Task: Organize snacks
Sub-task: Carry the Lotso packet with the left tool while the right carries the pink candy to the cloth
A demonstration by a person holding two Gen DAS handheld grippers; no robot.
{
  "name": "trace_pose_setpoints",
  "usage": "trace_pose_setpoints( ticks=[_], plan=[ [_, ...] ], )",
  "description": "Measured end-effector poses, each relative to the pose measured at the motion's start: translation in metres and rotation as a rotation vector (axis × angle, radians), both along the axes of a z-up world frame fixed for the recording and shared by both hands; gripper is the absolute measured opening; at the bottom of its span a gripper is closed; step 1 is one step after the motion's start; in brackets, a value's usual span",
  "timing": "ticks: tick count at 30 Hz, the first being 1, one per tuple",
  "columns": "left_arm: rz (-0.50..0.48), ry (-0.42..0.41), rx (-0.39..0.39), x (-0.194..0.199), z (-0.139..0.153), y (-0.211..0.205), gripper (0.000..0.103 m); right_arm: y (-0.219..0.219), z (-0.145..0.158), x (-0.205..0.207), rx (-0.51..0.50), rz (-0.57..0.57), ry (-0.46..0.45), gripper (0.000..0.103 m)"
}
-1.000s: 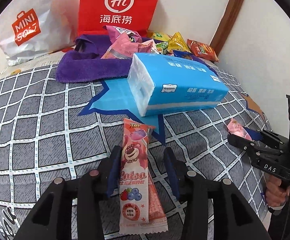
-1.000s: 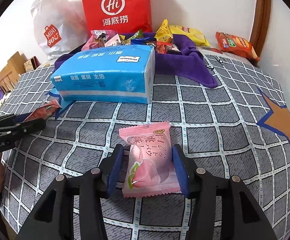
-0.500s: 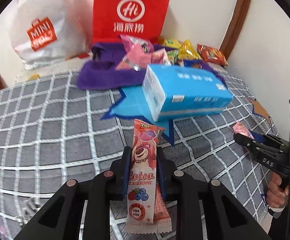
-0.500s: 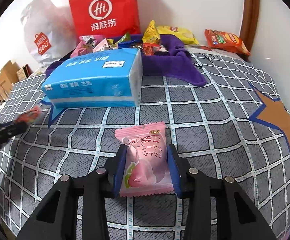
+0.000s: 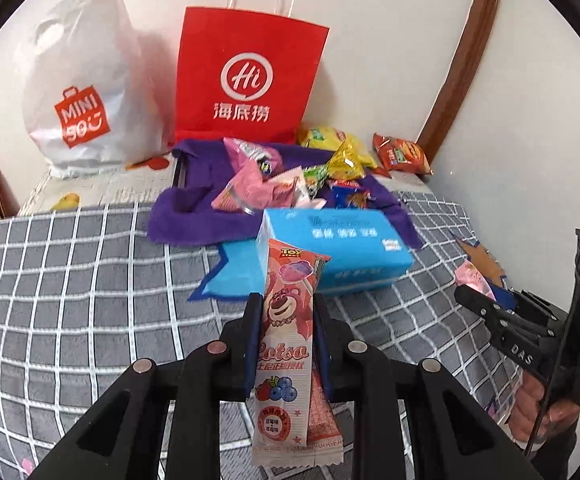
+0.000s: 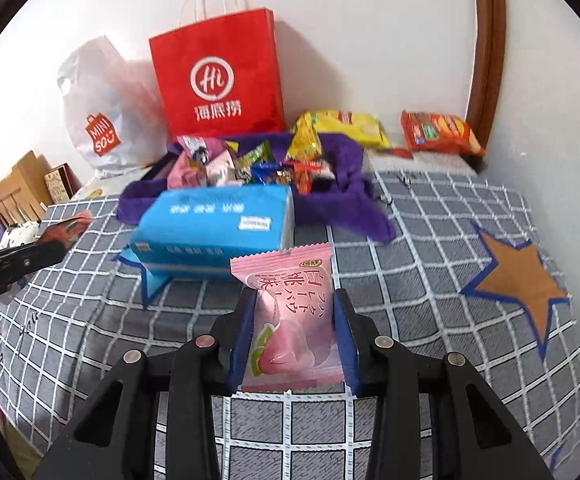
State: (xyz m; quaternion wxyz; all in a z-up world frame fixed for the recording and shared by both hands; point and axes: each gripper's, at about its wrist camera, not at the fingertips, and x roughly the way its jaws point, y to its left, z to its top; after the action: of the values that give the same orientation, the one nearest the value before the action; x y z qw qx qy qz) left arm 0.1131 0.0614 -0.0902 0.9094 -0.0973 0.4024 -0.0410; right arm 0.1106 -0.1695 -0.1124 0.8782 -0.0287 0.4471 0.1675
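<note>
Here glossy long Lotso packet (image 5: 285,328) pinched, left tongs (image 5: 284,320).

Both wrist cameras look forward, low over the bed (image 5: 69,280), toward the wall; both show the red bag (image 5: 245,80) (image 6: 217,84).

Grey white-checked blanket (image 6: 430,240); red bag (image 5: 245,80); purple cloth (image 5: 193,220)

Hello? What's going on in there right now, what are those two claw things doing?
Left gripper shut on Lotso packet. Right gripper shut on pink peach packet. Snack pile on purple cloth ahead; blue tissue pack sits between.
</note>
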Motion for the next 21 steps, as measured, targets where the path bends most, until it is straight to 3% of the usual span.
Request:
trace_pose_setpoints(
  ticks=[14, 21],
  plan=[
    [-0.038, -0.044, 0.010, 0.048, 0.055, -0.004, 0.022, 0.023, 0.053, 0.049, 0.028, -0.008, -0.060, 0.038],
    [-0.029, -0.045, -0.012, 0.078, 0.064, 0.007, 0.022, 0.041, 0.053, 0.092, 0.035, -0.028, -0.050, 0.038]
  ],
)
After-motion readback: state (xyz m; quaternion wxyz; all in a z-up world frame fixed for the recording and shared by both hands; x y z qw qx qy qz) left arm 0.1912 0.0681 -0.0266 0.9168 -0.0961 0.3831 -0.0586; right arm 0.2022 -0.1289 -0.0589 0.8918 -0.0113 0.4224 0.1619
